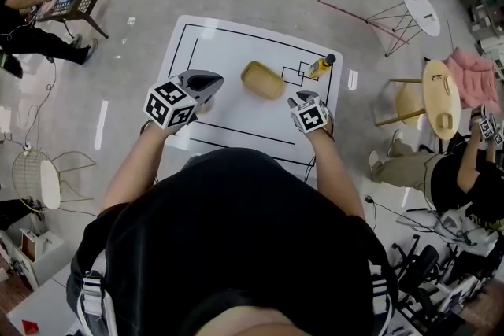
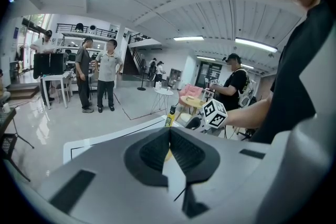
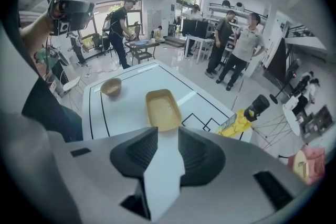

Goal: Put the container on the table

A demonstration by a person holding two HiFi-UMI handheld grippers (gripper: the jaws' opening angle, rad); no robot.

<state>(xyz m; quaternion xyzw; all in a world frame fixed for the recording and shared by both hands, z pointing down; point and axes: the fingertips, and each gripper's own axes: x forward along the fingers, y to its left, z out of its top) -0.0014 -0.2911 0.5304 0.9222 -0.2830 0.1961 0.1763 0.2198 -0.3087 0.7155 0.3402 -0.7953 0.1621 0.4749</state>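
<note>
A tan rectangular container [image 1: 262, 79] lies empty on the white table [image 1: 236, 43], near its middle. In the right gripper view the container [image 3: 162, 108] sits just beyond my right gripper [image 3: 164, 131], whose jaws stand a little apart with only table showing between them. My right gripper [image 1: 304, 97] hovers at the container's right. My left gripper [image 1: 214, 79] is raised above the table's left part, pointing toward the container. In the left gripper view, my left gripper [image 2: 169, 131] has its tips touching and holds nothing.
A yellow bottle with a black cap [image 1: 320, 65] lies at the table's right edge, by small marked squares. A tan bowl [image 3: 111, 86] sits on the table's left part. Around the table stand people [image 2: 107, 75], round side tables [image 1: 440, 97] and a wire chair [image 1: 35, 177].
</note>
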